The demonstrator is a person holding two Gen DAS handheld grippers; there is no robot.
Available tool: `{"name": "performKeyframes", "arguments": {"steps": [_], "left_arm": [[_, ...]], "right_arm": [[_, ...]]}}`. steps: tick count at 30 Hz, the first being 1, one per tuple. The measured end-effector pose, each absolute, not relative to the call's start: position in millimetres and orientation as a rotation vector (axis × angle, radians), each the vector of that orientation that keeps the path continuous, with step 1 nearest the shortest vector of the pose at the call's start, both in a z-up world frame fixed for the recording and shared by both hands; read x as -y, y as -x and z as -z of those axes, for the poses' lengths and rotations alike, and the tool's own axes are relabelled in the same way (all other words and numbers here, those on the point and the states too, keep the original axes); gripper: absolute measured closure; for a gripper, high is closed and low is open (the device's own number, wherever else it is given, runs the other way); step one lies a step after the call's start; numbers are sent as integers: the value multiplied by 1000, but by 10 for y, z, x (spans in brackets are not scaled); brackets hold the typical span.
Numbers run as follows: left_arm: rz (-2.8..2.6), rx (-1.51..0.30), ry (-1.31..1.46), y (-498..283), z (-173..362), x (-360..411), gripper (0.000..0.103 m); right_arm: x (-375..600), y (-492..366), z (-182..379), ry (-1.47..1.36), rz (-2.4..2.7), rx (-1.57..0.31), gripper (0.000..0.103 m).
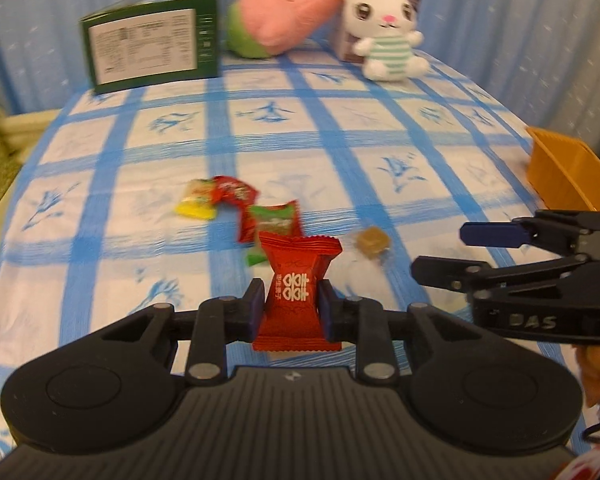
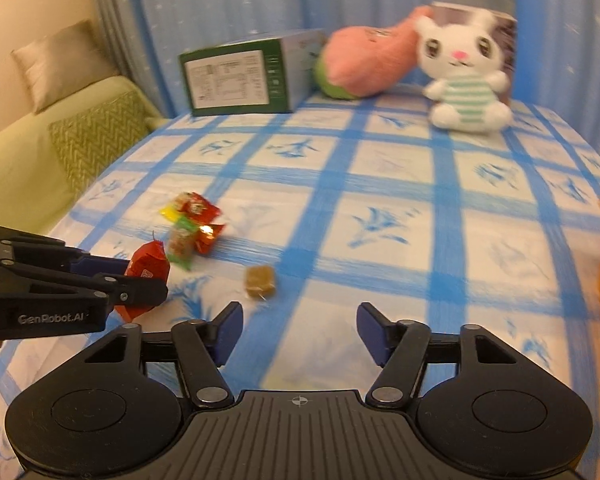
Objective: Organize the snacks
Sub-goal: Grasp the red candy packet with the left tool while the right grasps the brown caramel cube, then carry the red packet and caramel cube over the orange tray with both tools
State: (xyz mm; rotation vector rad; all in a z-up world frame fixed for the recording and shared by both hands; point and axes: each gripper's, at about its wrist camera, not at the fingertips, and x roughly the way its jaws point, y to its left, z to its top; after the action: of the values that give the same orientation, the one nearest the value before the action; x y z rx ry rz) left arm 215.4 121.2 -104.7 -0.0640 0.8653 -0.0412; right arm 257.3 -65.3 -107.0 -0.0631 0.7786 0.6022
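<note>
Left gripper (image 1: 291, 304) pinches red candy (image 1: 298, 292) at its waist near tablecloth's (image 1: 340, 152) front edge, prob. for orange bin (image 1: 568, 168) at right edge; right gripper (image 2: 300, 332) open, empty, aimed w/ brown candy (image 2: 261, 280) just ahead.

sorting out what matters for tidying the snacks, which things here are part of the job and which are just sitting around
Part of the job:
- red candy, pinched in the left gripper
- small heap of wrapped snacks
- brown candy
- orange box
- right gripper, open and empty

Just sitting around:
- green box
- pink plush
- white bunny plush
</note>
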Motion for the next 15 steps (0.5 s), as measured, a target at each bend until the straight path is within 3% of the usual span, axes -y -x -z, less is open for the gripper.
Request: {"name": "performKeyframes", "arguments": {"steps": [11,15], "left_arm": [[-17,-867,118,-2171,1111,-1374,78],[-17,-867,126,-2180,1122,-1363,78]], "right_arm": [[186,-2694,1201,158,-609,-752,58],[128,-2708,1249,180,-589,-762,72]]}}
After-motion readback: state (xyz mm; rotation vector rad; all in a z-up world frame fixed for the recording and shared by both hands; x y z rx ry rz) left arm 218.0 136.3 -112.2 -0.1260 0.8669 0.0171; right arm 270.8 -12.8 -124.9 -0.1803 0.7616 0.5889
